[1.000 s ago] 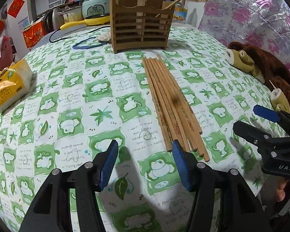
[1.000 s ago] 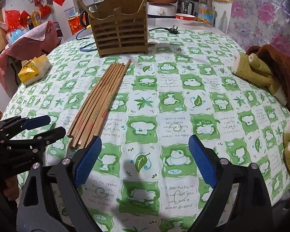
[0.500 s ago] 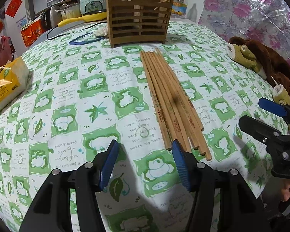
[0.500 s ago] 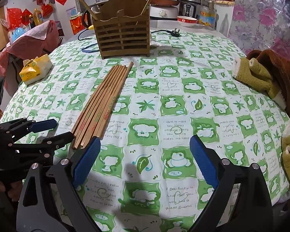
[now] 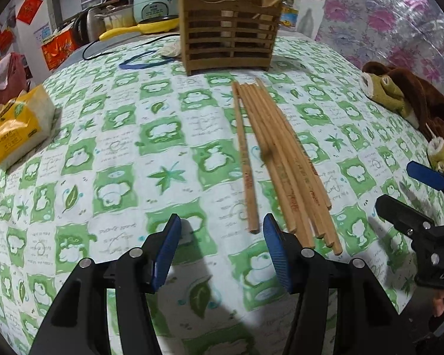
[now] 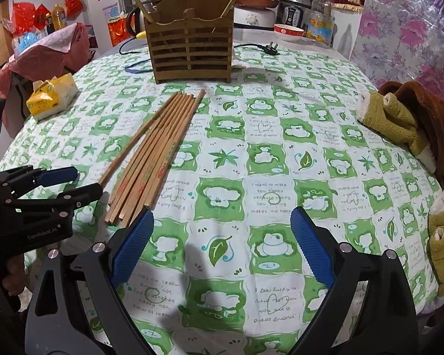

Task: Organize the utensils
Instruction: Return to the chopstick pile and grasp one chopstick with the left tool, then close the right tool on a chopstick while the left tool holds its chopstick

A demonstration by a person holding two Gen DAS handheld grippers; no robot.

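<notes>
Several wooden chopsticks [image 5: 281, 153] lie in a bundle on the green-and-white tablecloth, pointing at a slatted wooden holder [image 5: 231, 38] at the far side. One chopstick has splayed to the left; its near end lies between the fingers of my left gripper [image 5: 222, 227], close to the right pad, untouched. That gripper is open. My right gripper [image 6: 222, 216] is open wide over bare cloth, to the right of the chopsticks [image 6: 159, 148]. The holder [image 6: 189, 50] has two sticks standing in it. Each gripper shows in the other's view: the right gripper [image 5: 411, 192], the left gripper [image 6: 74, 183].
A yellow tissue pack [image 5: 17, 127] lies at the left edge. A brown and olive plush garment [image 6: 399, 118] lies along the right edge. A blue band [image 5: 145, 62] and a power plug [image 6: 270, 48] lie near the holder, with kitchen appliances behind.
My left gripper has crept toward the near ends of the chopsticks. The leftmost chopstick now lies apart from the bundle. The right gripper has stayed put.
</notes>
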